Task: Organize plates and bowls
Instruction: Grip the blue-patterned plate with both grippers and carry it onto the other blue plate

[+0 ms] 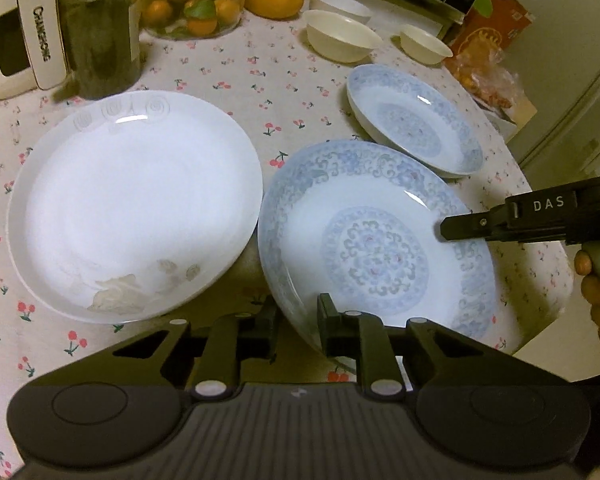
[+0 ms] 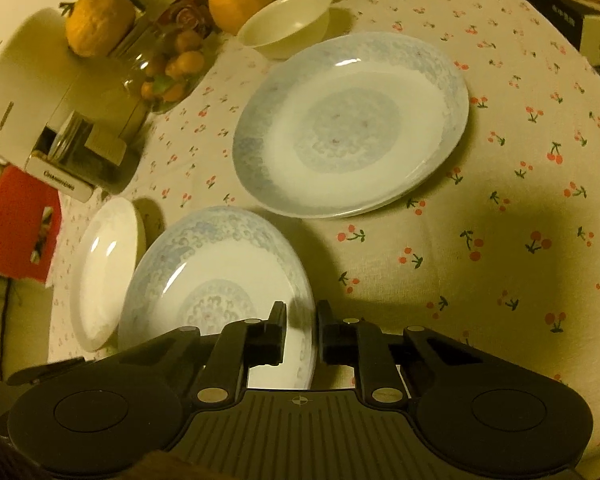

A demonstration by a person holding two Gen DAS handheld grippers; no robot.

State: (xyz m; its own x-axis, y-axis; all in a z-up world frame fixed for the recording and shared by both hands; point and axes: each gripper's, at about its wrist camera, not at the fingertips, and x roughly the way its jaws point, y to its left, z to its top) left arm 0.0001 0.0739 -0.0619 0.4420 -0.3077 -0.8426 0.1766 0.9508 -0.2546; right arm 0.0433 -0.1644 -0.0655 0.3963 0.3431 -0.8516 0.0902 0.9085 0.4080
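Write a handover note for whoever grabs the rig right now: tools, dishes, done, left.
Left tool: shut on the near rim of the large blue-patterned plate.
Right tool: shut on the same plate's opposite rim.
Plain white plate sits left of it, smaller blue-patterned plate behind, three white bowls further back.
Done: both grips set.
Left: nothing stacked yet; gather plates, then bowls.

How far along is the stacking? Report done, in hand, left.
Done: nothing stacked yet. In hand: left gripper and right gripper both clamp the large patterned plate by opposite rims. Left: white plate, smaller patterned plate and three bowls sit separately on the tablecloth.
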